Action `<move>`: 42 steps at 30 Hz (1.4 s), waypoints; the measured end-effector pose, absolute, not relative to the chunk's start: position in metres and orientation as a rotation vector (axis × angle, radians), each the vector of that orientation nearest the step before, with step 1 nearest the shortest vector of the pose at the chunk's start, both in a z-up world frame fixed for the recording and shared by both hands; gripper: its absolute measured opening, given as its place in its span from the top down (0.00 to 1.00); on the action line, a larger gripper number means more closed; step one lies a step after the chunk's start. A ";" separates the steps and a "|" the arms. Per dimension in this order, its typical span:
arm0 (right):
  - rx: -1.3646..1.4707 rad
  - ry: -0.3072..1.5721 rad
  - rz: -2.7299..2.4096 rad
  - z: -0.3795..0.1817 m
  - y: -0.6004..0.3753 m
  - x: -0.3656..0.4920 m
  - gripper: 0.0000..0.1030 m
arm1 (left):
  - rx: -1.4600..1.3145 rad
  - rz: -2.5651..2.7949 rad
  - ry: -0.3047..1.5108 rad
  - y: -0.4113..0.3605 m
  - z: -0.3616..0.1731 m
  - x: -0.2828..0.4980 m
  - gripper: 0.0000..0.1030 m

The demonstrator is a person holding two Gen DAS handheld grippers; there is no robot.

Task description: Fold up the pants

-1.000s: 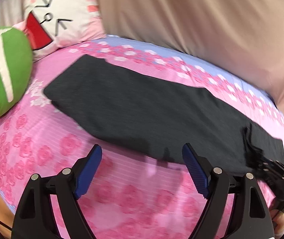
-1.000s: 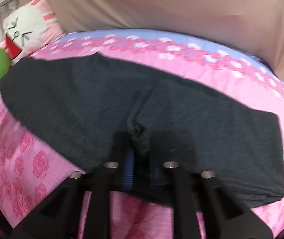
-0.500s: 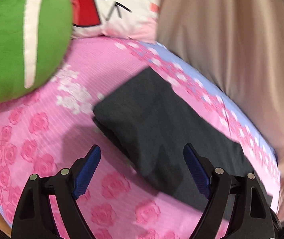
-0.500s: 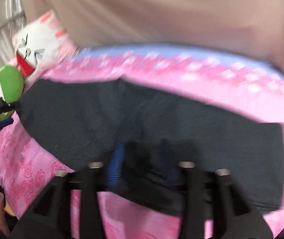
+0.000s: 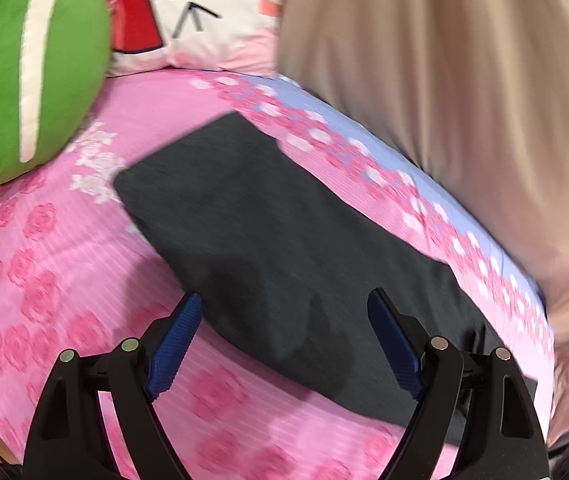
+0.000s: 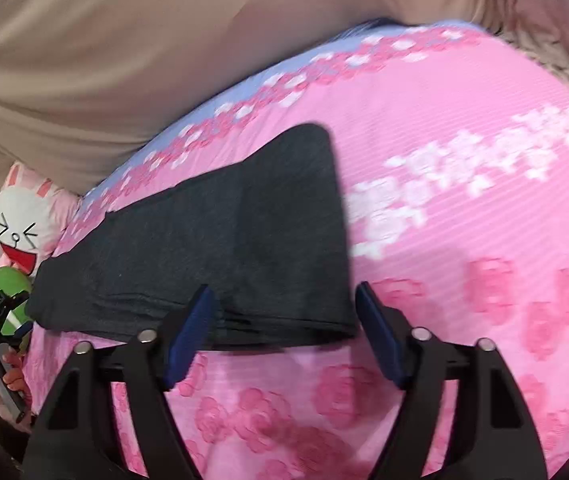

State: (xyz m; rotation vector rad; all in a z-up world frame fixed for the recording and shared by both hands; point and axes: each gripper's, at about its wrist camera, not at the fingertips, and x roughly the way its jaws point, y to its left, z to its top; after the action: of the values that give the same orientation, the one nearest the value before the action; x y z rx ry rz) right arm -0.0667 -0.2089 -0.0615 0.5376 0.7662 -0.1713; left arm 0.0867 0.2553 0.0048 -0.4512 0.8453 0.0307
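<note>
Pants (image 6: 220, 248) are seen lying folded lengthwise on the pink bed (image 6: 464, 208), toward its far edge. Right gripper (image 6: 284, 332), jaws just opened, holds nothing; left gripper (image 5: 284, 344) is held open, empty.

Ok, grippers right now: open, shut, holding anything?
Left gripper: open, holding nothing.
Right gripper: open, jaws just opened, pants released.
</note>
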 end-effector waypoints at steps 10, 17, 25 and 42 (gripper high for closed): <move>0.502 0.646 -0.205 -0.021 -0.246 -0.106 0.89 | -0.360 -0.052 0.928 0.187 0.002 0.072 0.20; 0.459 0.737 -0.307 -0.045 -0.268 -0.115 0.77 | -0.401 0.067 0.925 0.221 -0.005 0.083 0.19; 0.208 0.616 -0.233 0.003 -0.189 -0.106 0.33 | -0.602 0.122 0.930 0.284 -0.027 0.110 0.19; 0.151 0.790 0.082 -0.035 -0.060 0.020 0.87 | -0.631 0.059 0.948 0.286 -0.036 0.127 0.14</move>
State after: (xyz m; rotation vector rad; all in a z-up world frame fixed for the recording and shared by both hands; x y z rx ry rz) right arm 0.0201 -0.0596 -0.0354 0.1515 0.7896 0.0822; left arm 0.1269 0.2857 -0.0356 -0.6312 0.9479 0.0594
